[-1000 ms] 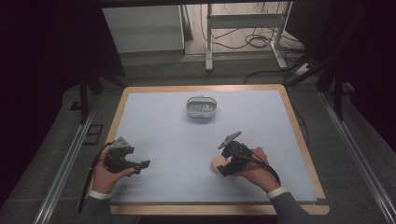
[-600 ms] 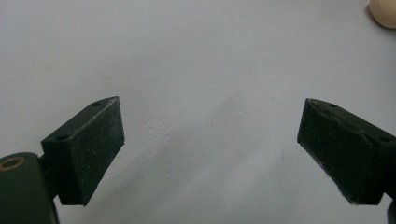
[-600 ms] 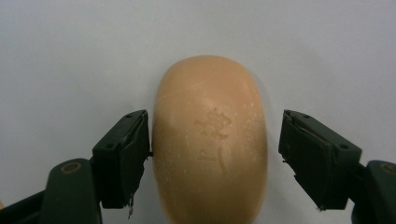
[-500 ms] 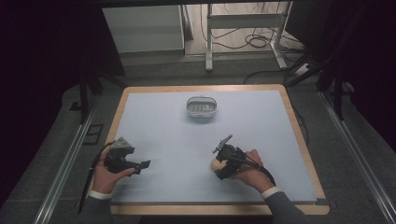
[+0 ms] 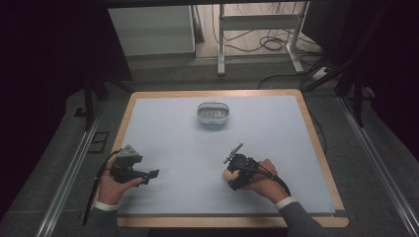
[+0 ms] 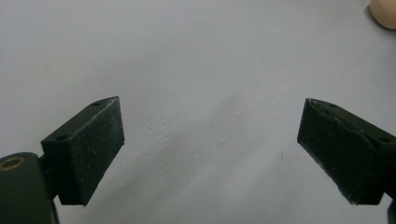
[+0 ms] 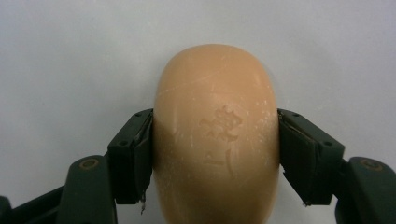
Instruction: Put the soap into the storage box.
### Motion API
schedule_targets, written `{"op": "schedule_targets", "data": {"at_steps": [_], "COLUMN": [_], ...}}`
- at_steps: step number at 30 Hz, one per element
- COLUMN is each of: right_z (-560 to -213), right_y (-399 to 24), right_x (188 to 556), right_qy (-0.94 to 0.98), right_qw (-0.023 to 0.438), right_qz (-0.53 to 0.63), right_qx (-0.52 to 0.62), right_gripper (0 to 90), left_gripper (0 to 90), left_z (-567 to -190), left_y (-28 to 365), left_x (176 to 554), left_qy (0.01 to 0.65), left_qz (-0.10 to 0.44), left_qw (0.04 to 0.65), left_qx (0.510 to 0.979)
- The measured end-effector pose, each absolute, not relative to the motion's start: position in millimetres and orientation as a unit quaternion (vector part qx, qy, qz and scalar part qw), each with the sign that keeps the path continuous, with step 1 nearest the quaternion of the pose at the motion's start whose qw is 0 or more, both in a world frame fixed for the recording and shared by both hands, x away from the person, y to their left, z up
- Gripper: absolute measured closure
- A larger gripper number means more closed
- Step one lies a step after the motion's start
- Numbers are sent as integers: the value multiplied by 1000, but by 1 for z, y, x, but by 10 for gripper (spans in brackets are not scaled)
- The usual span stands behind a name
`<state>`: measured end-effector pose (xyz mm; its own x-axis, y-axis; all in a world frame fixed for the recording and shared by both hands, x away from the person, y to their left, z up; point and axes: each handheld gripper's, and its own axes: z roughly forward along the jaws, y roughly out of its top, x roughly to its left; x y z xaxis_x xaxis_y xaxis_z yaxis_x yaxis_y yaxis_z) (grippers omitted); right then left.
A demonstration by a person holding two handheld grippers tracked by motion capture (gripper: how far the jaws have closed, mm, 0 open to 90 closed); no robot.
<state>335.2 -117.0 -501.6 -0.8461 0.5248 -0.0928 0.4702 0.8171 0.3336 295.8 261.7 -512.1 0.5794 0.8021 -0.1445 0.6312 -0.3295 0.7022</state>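
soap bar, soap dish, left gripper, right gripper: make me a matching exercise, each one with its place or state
Column one:
1. soap bar
2. soap dish
3. left gripper
4. right gripper

Column two:
a. jaws wide apart over bare table
b. jaws pressed on a tan oval thing
c. far middle of the table
d. clamped between two black jaws

Pairs: 1-d, 2-c, 3-a, 4-b

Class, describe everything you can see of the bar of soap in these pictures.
The bar of soap is a smooth, peach-coloured oval, waxy-looking, with a faintly stamped mark and light scuffs on top. It lies flat on the pale blue table, near its front edge. The right gripper has just closed, its black fingers pressing both long sides.
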Motion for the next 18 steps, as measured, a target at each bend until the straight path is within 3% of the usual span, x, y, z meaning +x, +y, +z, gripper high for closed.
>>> {"op": "schedule_targets", "data": {"at_steps": [18], "right_z": [-467], "right_y": [-137], "right_x": [339], "right_qy": [935], "right_qw": [124], "right_qz": [191], "right_qx": [273], "right_gripper": [326], "left_gripper": [76], "left_z": [-512], "left_y": [261], "left_x": [296], "left_qy": [443], "left_qz": [115], "left_qw": [369], "left_qx": [809]}}
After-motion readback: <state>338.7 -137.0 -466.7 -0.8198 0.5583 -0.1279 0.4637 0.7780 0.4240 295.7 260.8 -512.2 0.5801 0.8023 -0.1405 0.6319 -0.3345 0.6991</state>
